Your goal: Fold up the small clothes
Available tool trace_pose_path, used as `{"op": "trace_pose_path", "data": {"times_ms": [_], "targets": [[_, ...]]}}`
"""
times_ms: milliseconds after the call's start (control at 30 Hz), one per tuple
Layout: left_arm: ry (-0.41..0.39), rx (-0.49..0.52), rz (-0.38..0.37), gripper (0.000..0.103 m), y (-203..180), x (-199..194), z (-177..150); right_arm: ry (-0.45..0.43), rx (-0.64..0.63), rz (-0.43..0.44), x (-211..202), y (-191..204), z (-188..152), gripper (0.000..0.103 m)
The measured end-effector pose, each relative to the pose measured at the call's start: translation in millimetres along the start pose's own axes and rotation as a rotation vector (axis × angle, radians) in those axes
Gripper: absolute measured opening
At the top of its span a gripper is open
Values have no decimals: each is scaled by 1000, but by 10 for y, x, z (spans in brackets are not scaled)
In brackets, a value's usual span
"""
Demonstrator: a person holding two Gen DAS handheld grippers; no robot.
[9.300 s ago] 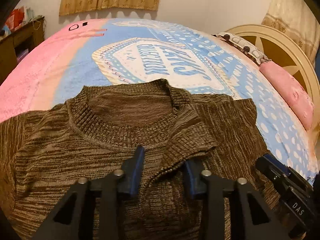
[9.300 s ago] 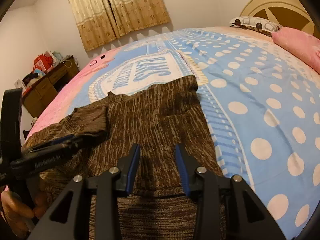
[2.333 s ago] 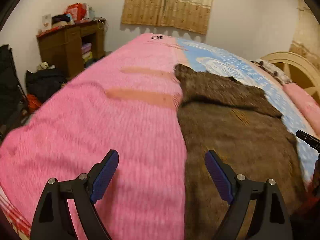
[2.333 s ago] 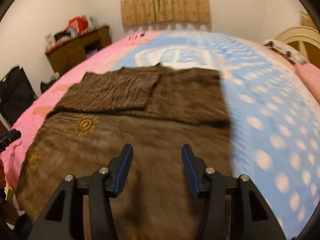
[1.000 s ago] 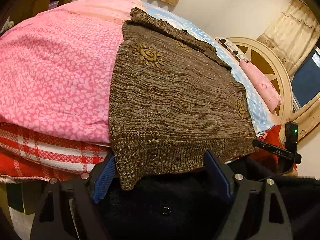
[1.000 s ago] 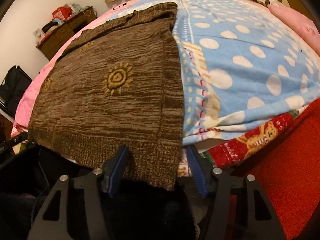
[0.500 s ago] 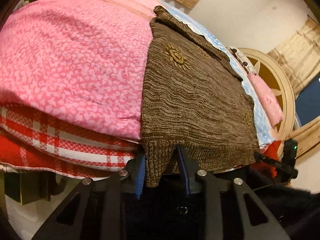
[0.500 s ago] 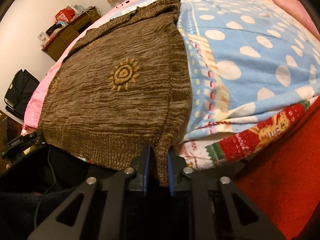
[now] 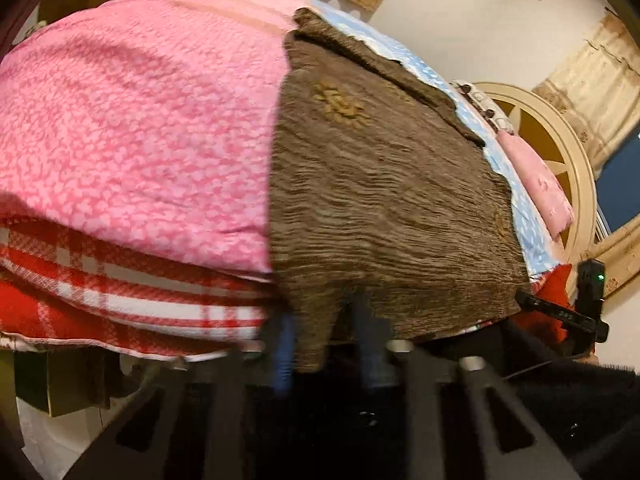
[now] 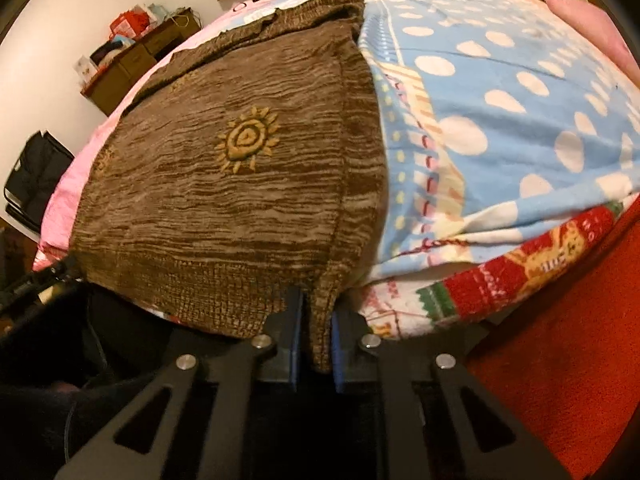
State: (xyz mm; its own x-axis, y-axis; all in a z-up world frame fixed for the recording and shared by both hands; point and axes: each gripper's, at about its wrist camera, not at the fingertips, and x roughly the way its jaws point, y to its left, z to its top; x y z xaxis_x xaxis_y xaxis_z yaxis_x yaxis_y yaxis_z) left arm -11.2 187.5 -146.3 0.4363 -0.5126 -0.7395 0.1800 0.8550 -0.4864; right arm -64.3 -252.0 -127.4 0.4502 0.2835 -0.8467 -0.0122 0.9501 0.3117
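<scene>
Both my claws are closing on the brown sweater (image 10: 224,200) hem at the bed's near edge: left gripper (image 9: 324,344) and right gripper (image 10: 316,340) each pinch a corner. Its long axis runs away from me, toward the far edge.

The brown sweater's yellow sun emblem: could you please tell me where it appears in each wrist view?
Left wrist view: one sun emblem sits upper centre on the brown sweater, near the pink blanket.
Right wrist view: a sun emblem sits left of centre; whether it is the same one I cannot tell.
Shared landmark: the sweater's ribbed hem, hanging over the bed's near edge.
</scene>
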Motion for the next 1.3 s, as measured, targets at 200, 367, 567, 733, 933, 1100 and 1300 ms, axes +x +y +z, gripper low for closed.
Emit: {"op": "trace_pose_path", "data": {"times_ms": [200,367,567,733,933,1100,1300], "targets": [[-15,-1,-81,6,-35,-176,91,-68,86,184,-292,-59,121,11],[-88,68,-151,6,-296,-452,244,-155,154,306,-561,-90,225,9],[-69,37,-155,6,-269,-363,223,-188,144,272,-582,-21,278,9],[-75,7,-179,6,-267,-388,251,-156,199,268,-461,-143,247,9],[-135,3,-214,6,-377,-508,455,-187,201,357,-606,-129,320,9],[-190,5,-241,6,-509,-546,747,-206,220,400,-608,-120,479,9],[-283,-40,-256,6,-519,-588,1214,-283,273,475,-708,-216,790,9]]}}
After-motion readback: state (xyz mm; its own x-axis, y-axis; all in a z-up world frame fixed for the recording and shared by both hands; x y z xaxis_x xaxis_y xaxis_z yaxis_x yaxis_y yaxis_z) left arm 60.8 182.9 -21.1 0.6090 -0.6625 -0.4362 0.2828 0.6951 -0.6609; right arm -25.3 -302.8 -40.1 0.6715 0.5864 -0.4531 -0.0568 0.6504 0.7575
